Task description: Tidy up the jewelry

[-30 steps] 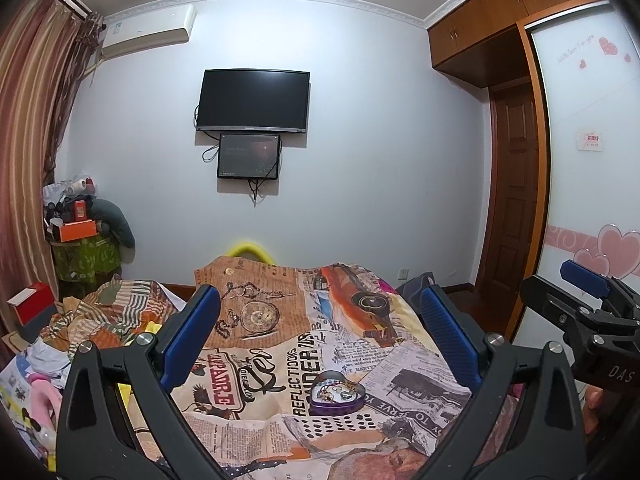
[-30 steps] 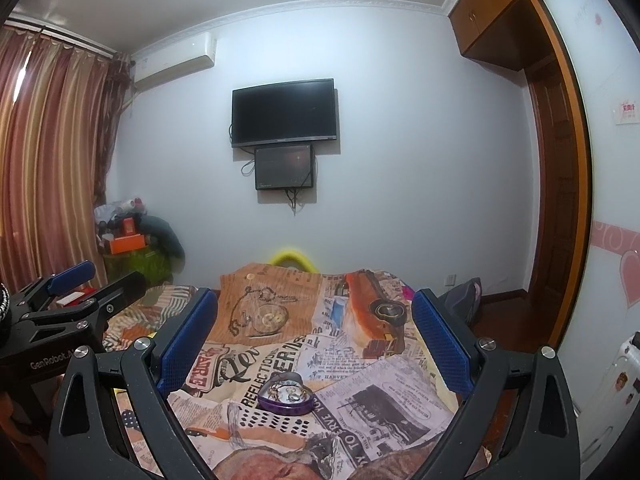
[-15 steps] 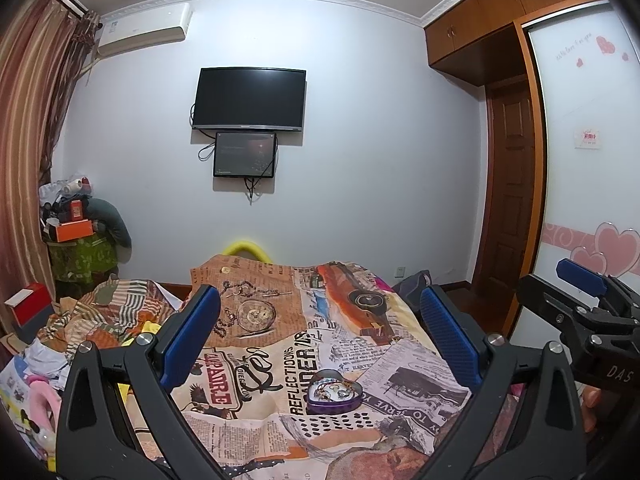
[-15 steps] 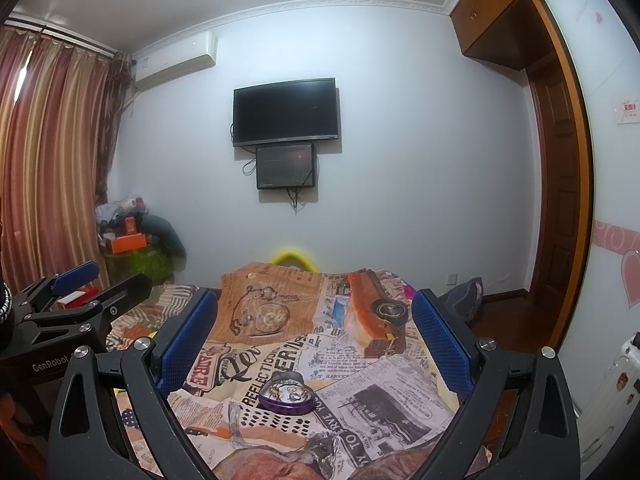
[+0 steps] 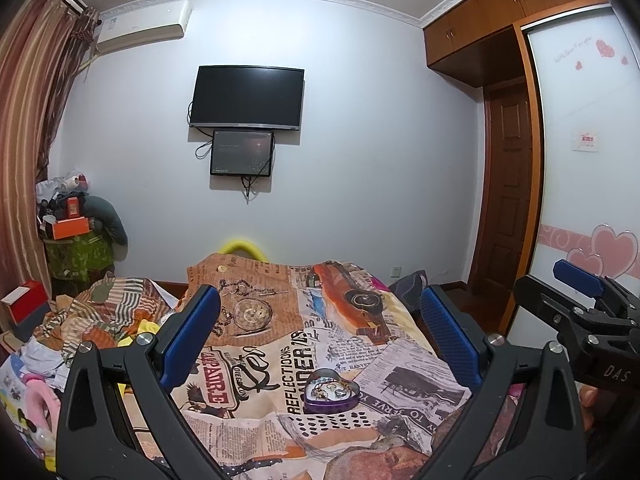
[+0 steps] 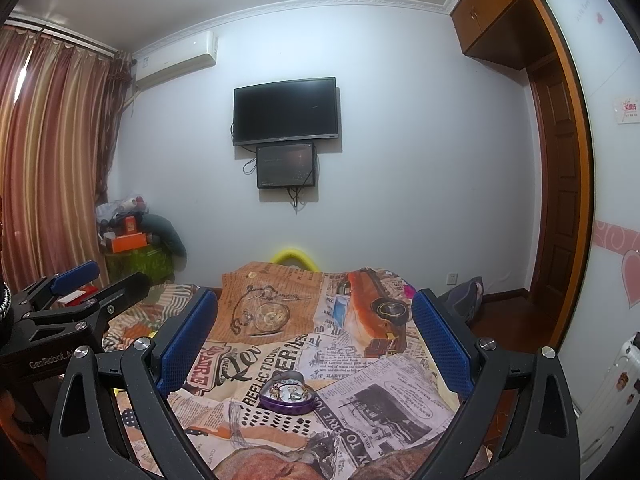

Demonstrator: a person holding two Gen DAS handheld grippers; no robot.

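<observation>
So here's what I've got on my feeds, going left to right. Far left there's a striped curtain (image 6: 52,168), then a messy pile of clothes (image 5: 92,320) on the left side of the bed, and a corner stack with an orange box (image 5: 71,227) on top. My left gripper (image 5: 320,336) hangs above the near end of the bed with its blue pads spread wide, nothing between them. The newspaper-print bedspread (image 5: 256,364) covers the bed, and the purple heart-shaped tin (image 5: 330,391) sits on it in the near middle, lid off, with a tangle of jewelry (image 5: 329,389) inside; I can't tell the individual pieces apart. From the left camera the tin lies between the fingers but lower down, not touching either. My right gripper (image 6: 316,340) is just beside the left one, also wide apart and holding nothing, and its camera shows the same tin (image 6: 286,396) a bit left of center on the spread. On the far wall there's a dark TV (image 5: 246,97) with a smaller screen (image 5: 242,153) just under it. Far right is a wooden door (image 5: 507,184) and a wardrobe panel with pink hearts (image 5: 600,248).
</observation>
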